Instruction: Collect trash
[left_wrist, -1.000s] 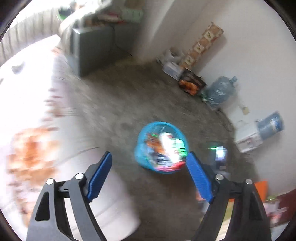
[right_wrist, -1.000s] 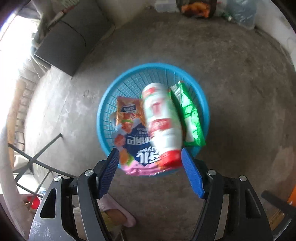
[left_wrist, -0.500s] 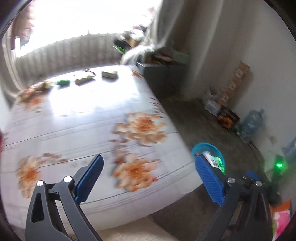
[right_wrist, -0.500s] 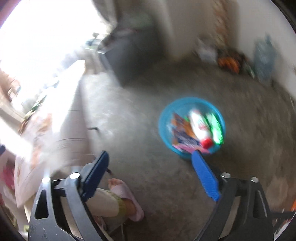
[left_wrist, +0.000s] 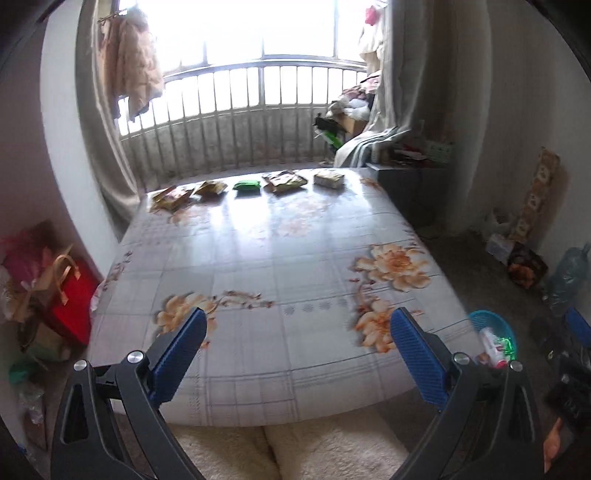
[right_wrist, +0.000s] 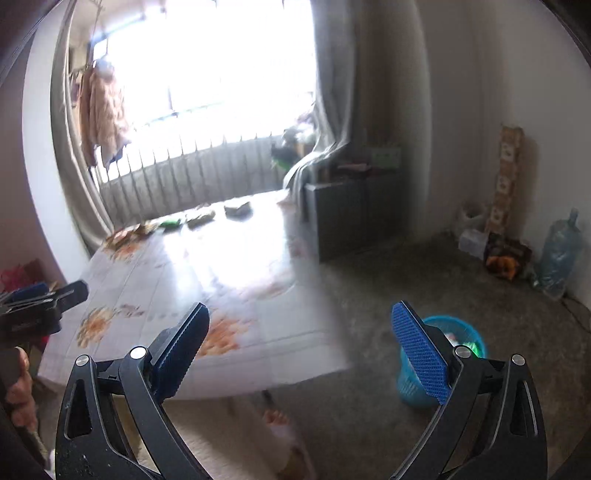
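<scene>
Fingers of both the left gripper (left_wrist: 295, 356) and right gripper (right_wrist: 299, 350) are released, empty; wrappers (left_wrist: 283, 181) lie far ahead, basket (right_wrist: 443, 360) behind the right finger for dropping.

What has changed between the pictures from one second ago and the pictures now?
Both wrist views swung up from the blue basket on the floor toward the flowered table. A second ago a white bottle hung between the right gripper's pads above the basket; now both that gripper and the left gripper are open wider and empty. The basket stays where it was with its trash, and the snack packets remain along the table's far edge.
</scene>
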